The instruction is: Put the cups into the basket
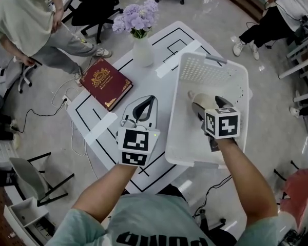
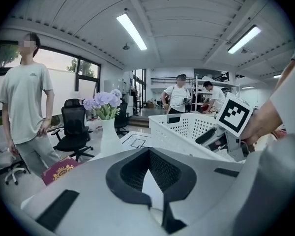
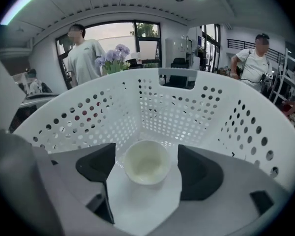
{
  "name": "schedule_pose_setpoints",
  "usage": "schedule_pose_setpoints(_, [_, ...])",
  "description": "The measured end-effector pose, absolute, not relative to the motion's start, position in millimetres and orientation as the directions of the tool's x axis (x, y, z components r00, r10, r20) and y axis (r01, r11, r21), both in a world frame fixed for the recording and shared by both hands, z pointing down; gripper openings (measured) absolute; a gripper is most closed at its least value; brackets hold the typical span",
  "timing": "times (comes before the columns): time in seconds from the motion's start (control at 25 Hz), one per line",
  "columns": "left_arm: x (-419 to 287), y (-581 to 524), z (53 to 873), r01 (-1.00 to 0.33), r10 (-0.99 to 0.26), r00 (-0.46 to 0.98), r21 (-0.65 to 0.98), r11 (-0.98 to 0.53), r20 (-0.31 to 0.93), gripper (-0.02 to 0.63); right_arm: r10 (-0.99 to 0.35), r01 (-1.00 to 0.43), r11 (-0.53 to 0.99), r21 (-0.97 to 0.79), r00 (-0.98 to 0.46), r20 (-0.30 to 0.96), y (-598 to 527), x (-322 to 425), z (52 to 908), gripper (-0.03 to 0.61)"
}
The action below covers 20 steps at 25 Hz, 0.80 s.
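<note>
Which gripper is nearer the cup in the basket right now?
Right. The right gripper is down inside the basket, its open fingers either side of the cup. The left gripper is outside the basket, over the table to its left.

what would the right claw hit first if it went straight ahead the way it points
Likely the white cup just ahead between its open jaws; beyond it, the perforated basket wall.
</note>
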<state>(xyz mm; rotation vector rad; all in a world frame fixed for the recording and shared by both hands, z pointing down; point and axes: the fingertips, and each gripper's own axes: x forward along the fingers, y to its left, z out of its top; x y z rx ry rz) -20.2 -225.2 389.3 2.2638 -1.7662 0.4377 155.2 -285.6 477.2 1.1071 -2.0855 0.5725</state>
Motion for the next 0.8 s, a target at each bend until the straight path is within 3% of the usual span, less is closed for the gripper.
schedule_pose_setpoints(0.72, [-23,-177,351,-0.968,-0.917,0.240,0.005,-0.252,0.319,0.005,-0.719,-0.830,0.557,-0.039,-0.505,0.478,-241,130,332,0.382])
schedule_pose_setpoints(0.76, [-23,-173,350,-0.967,-0.917,0.243,0.005,-0.255,0.317,0.005,-0.735,-0.837,0.546,-0.032,-0.497,0.461,-236,130,326,0.348])
schedule_pose_setpoints(0.8, [-23,-169,349,-0.967,-0.917,0.245,0.004,-0.257,0.316,0.005,-0.750,-0.845,0.535,-0.027,-0.489,0.446,-230,131,321,0.231])
